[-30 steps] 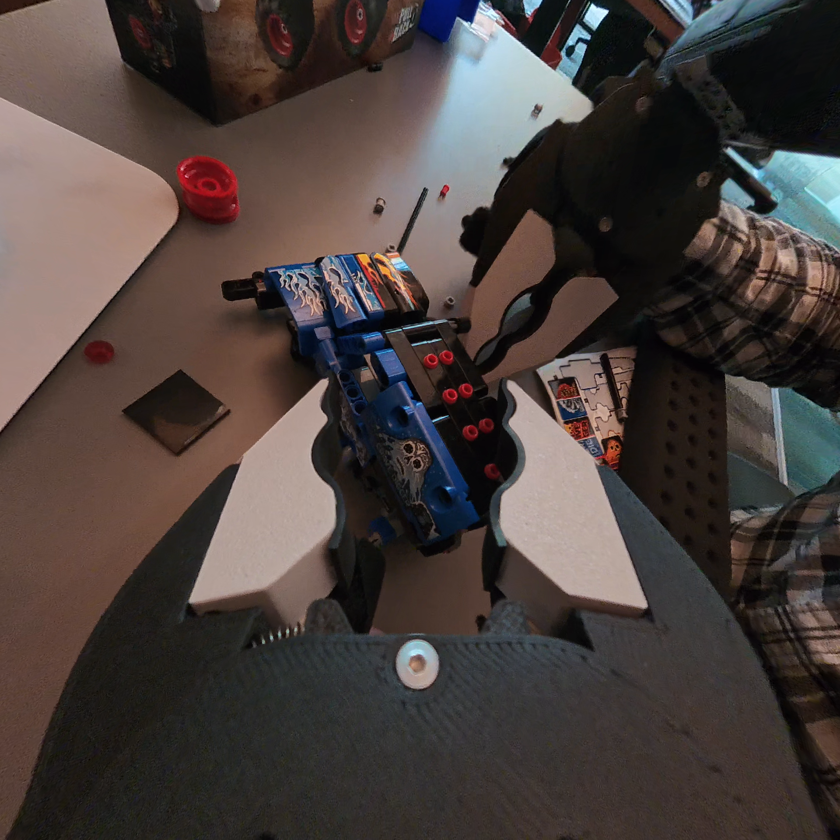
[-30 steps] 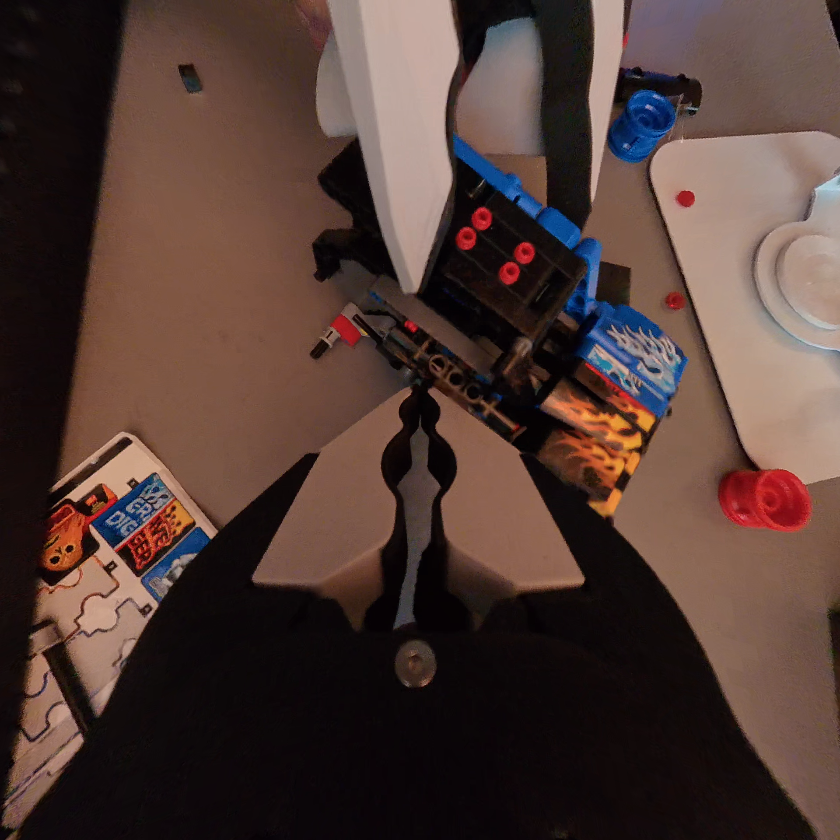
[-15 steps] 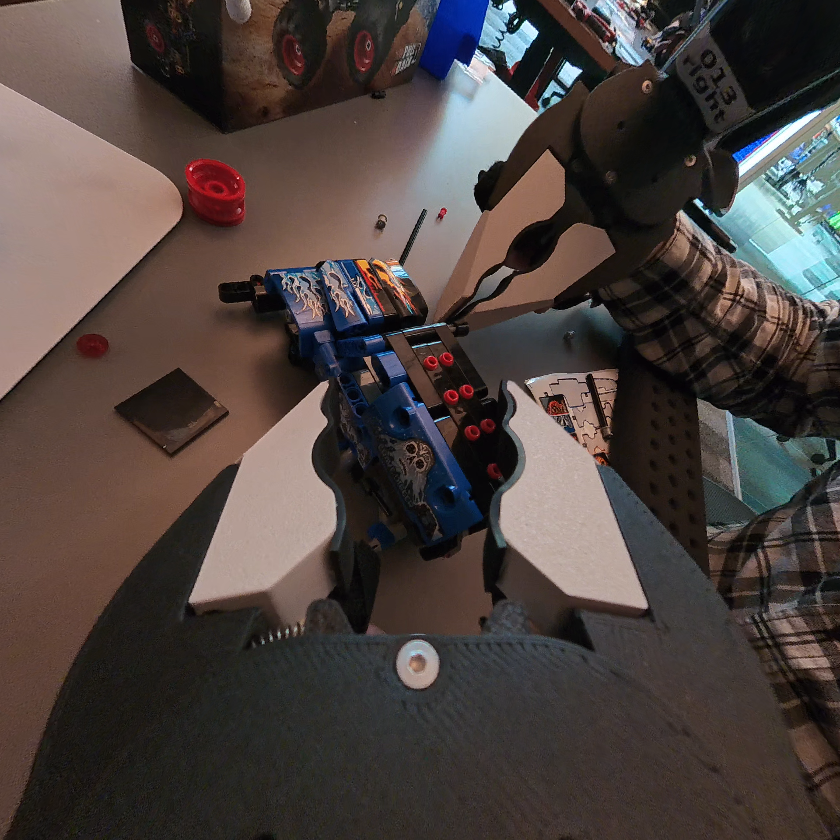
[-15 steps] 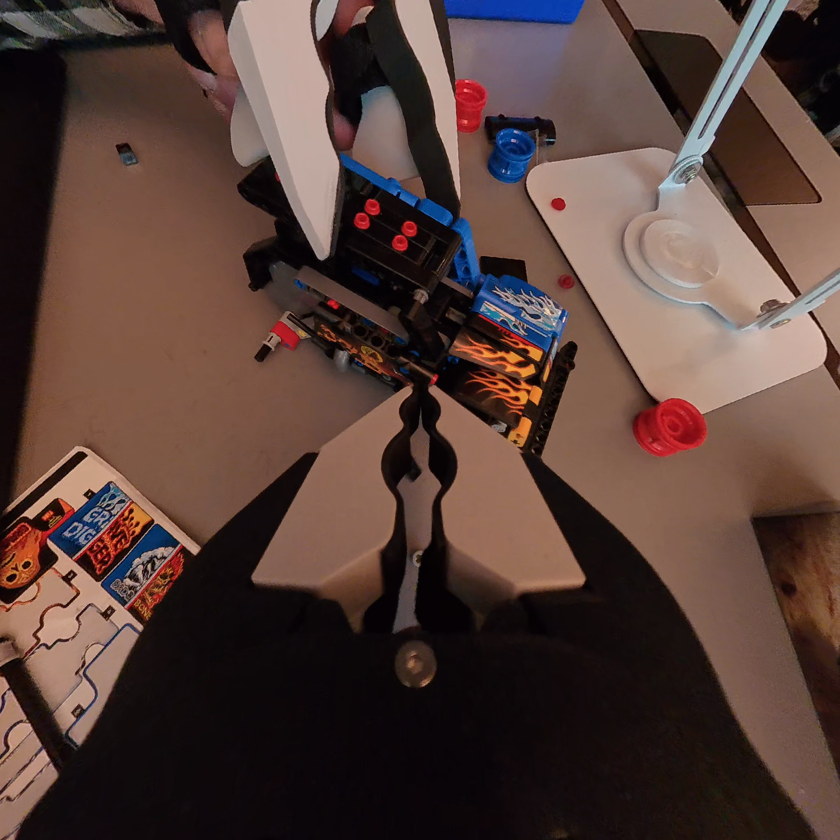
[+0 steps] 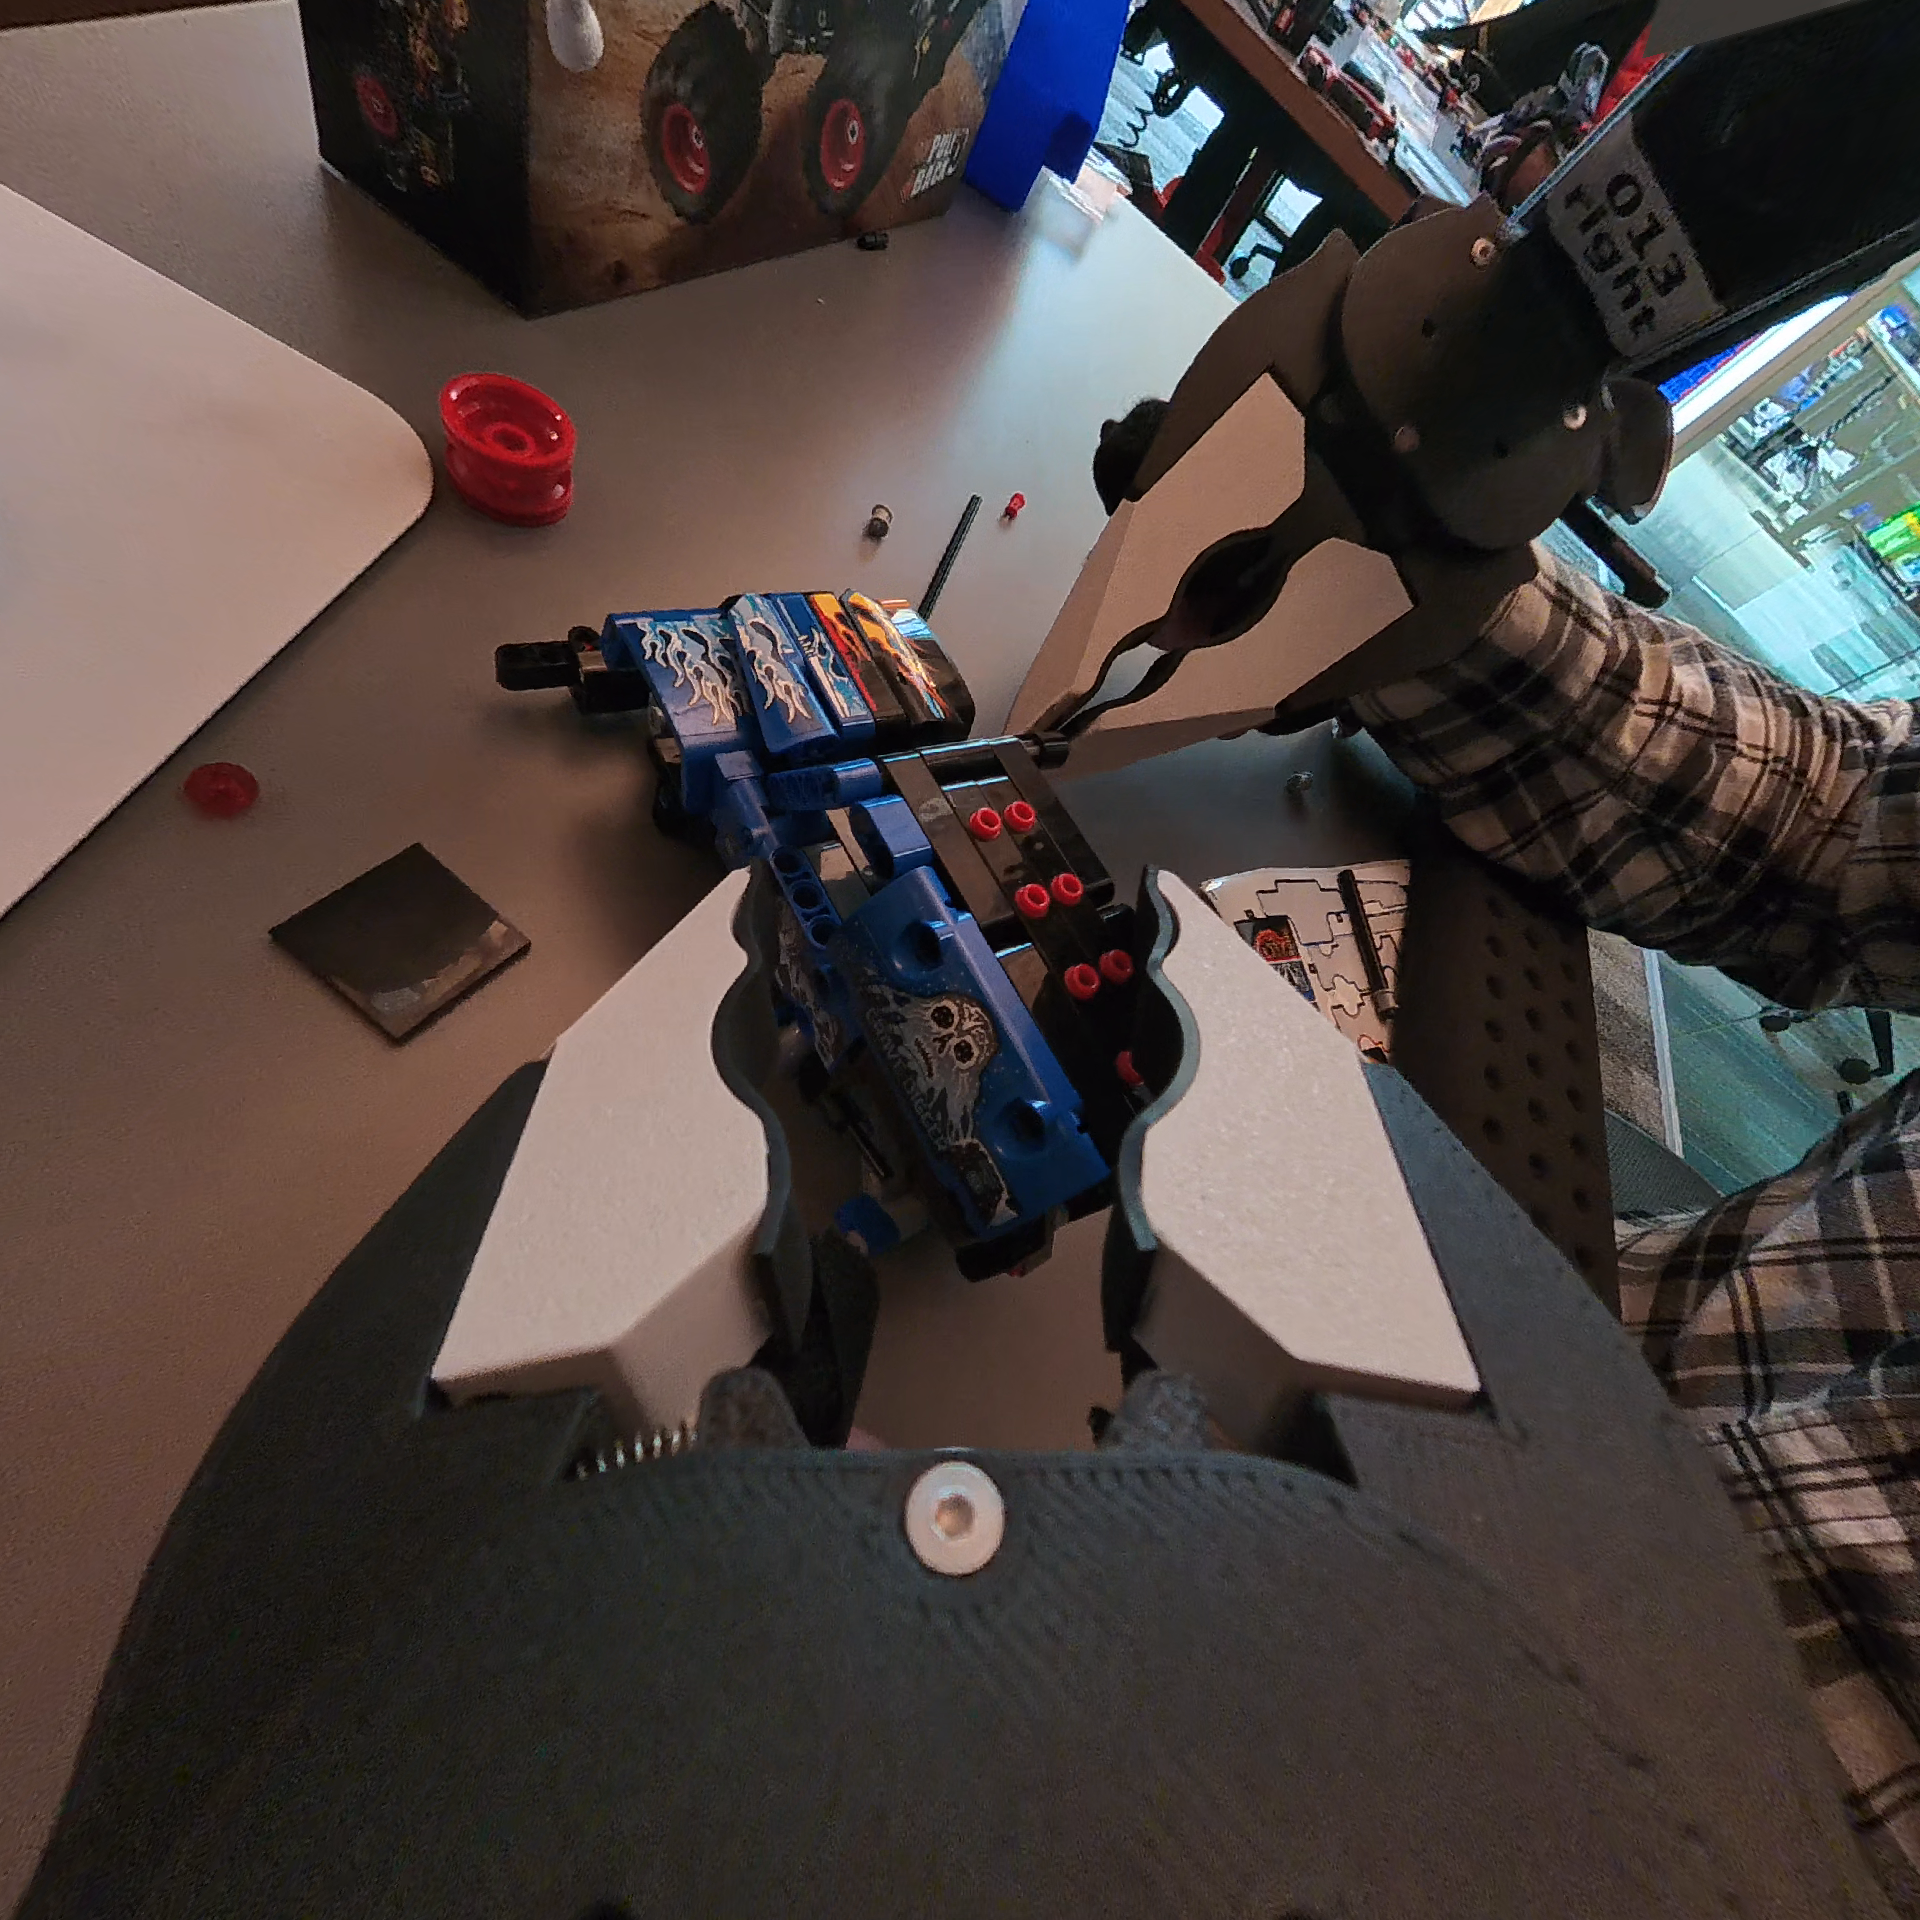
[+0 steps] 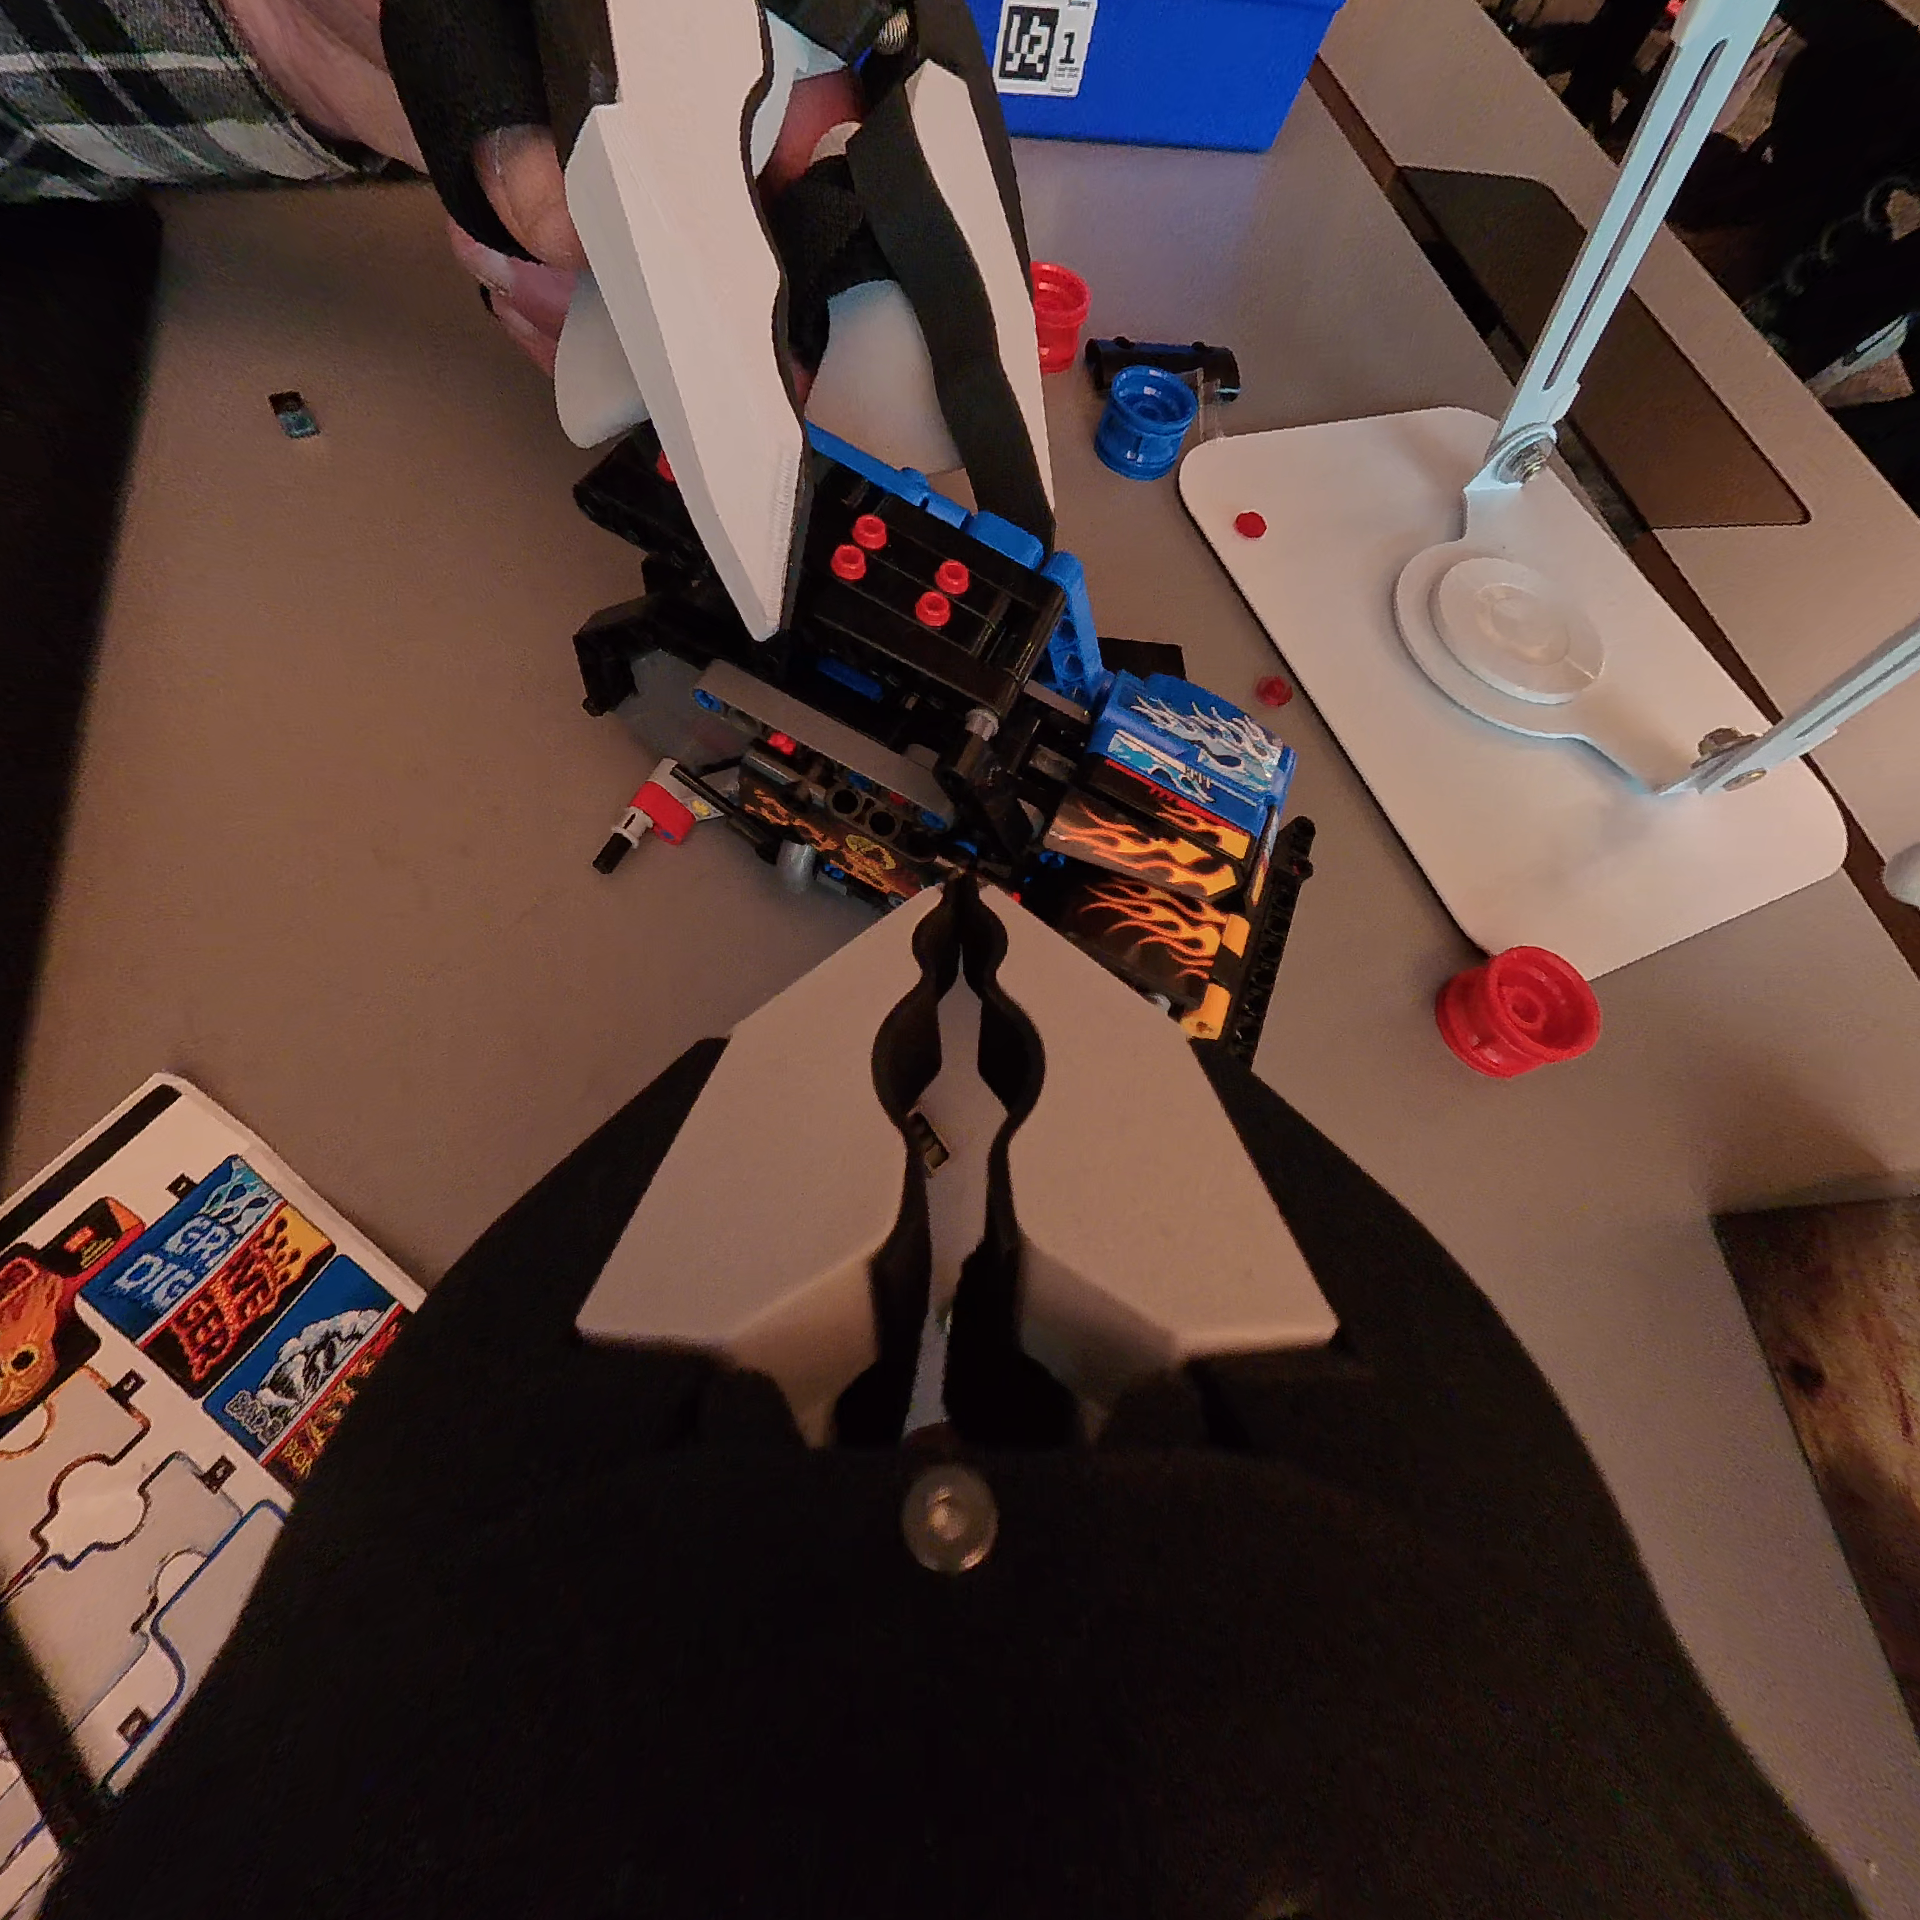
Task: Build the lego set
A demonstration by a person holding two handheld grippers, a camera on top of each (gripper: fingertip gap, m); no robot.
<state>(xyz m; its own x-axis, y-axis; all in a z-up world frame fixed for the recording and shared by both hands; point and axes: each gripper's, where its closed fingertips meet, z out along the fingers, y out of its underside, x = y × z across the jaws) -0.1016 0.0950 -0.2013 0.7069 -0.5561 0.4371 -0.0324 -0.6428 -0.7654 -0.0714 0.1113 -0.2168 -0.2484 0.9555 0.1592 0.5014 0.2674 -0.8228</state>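
1. The lego truck body (image 5: 883,914), blue and black with flame stickers, lies on the grey tabletop (image 5: 208,1195) and is your landmark for everything below.
2. Your left tongs (image 5: 951,1039) are clamped on the truck body's near end, one white finger on each side of the blue skull-printed panel and the black panel with red pins.
3. Your right tongs (image 6: 961,899) are pressed together, with their tips at a thin black axle (image 5: 1044,744) that sticks out of the truck body's side. Whether they pinch the axle or only touch it is hard to tell.
4. Judging by this, you are seating or adjusting that axle while the left tongs hold the model in place.
5. The next move likely calls for a straight push or pull along the axle's line, with the left grip held firm so the model does not twist.
6. Loose parts lie around the truck body: a red wheel hub (image 6: 1519,1010) off its flame end, a blue wheel hub (image 6: 1146,421) and a second red one (image 6: 1058,312) beyond it, and a small red-and-white piece (image 6: 655,812) just beside its underside.
7. A sticker sheet (image 6: 156,1351) lies near the truck body, partly cut off by the frame edge and by the right tongs.
8. The tongs hide the truck body's near end, and dim lighting blurs the axle's socket.
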